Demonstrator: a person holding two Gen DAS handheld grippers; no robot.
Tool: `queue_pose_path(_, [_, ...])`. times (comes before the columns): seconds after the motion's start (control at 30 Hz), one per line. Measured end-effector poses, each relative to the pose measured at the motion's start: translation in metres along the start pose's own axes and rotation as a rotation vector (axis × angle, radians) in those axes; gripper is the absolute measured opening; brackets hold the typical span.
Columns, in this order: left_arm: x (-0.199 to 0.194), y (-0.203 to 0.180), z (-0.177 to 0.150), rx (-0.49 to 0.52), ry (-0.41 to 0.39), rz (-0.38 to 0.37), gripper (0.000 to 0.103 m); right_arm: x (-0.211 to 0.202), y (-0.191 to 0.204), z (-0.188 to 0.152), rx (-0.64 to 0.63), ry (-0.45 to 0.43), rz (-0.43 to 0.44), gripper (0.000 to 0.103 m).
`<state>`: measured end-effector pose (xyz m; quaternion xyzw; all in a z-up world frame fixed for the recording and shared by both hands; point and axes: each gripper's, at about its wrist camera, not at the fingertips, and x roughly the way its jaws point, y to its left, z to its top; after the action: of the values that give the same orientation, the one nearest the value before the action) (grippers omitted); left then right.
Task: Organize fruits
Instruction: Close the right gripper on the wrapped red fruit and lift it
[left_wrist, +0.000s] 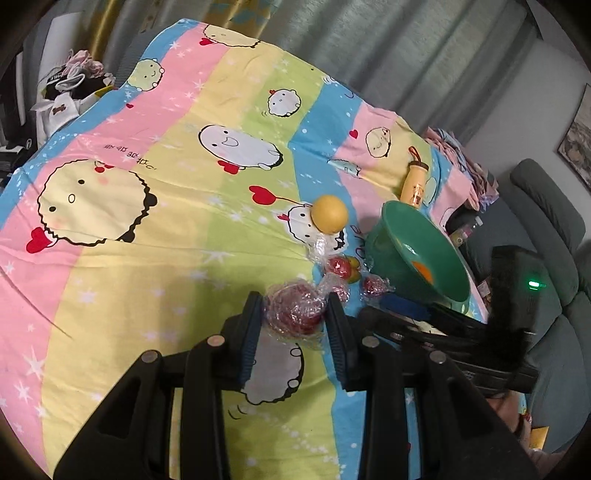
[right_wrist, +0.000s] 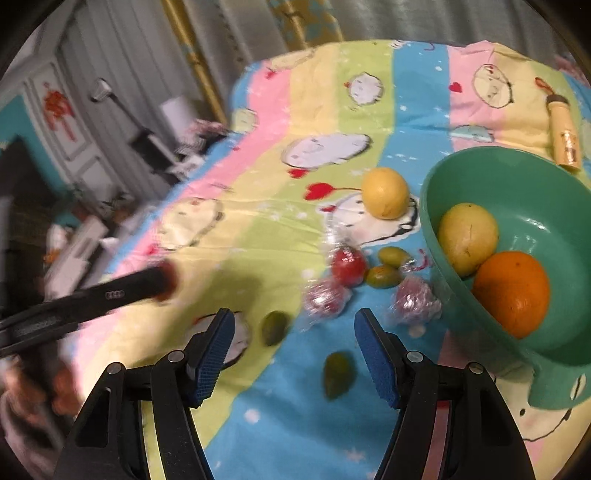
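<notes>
- Red plastic-wrapped fruit (left_wrist: 295, 308) sits clamped between the pads of the left tongs (left_wrist: 293, 314), raised above the striped cartoon bedsheet (left_wrist: 147, 258).
- Right tongs (right_wrist: 293, 345) stand open and hold nothing, over a small green fruit (right_wrist: 338, 374) on the sheet.
- Green bowl (right_wrist: 554, 192) holds a yellow fruit (right_wrist: 467, 238) and an orange (right_wrist: 511, 291).
- Another yellow fruit (right_wrist: 386, 192), a wrapped red fruit (right_wrist: 349, 266) and small green ones lie just beside the bowl.

Grey curtains (left_wrist: 424, 55) behind; grey sofa (left_wrist: 546, 221); framed picture (left_wrist: 578, 136).
</notes>
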<state>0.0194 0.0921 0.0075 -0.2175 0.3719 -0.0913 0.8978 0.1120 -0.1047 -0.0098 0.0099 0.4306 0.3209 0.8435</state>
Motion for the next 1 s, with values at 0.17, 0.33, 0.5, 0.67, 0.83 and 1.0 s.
queue_pose_path(0.17, [-0.006, 0.006, 0.002, -0.013, -0.009, -0.008, 0.034, 0.024, -0.002, 0.007, 0.035, 0.041, -0.054, 0.061])
queue_pose_path(0.33, [-0.009, 0.008, 0.003, -0.029, -0.013, -0.035, 0.034, 0.044, 0.0, 0.008, 0.025, 0.09, -0.08, 0.053])
queue_pose_path(0.5, [-0.01, 0.009, 0.004, -0.032, -0.016, -0.043, 0.034, 0.046, -0.003, 0.007, 0.025, 0.091, -0.058, 0.037])
queue_pose_path(0.67, [-0.007, 0.006, 0.003, -0.025, -0.002, -0.042, 0.034, 0.033, -0.006, 0.005, 0.06, 0.069, 0.013, 0.037])
queue_pose_path(0.83, [-0.003, 0.002, 0.002, -0.012, 0.008, -0.046, 0.034, -0.004, 0.002, 0.005, 0.024, -0.012, 0.078, 0.037])
queue_pose_path(1.0, [0.001, -0.006, 0.001, 0.006, 0.014, -0.047, 0.034, -0.044, -0.001, 0.009, -0.017, -0.094, 0.084, 0.037])
